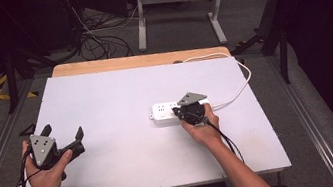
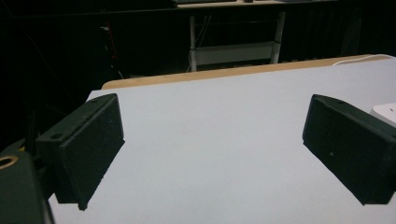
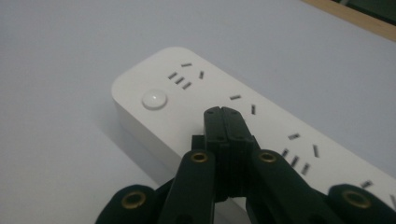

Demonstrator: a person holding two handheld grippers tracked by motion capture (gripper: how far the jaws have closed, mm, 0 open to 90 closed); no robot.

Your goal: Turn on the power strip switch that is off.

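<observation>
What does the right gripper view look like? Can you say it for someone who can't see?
The right tool, its two black jaws pressed shut, hangs over a white power strip near its round button. The strip lies on a plain white table, with slot-shaped sockets running along its top.

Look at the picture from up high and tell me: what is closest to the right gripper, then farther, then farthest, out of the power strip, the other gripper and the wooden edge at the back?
1. Power strip: right under the right gripper, mid-table.
2. Wooden edge: along the table's far side.
3. Left gripper: near the left edge.
</observation>
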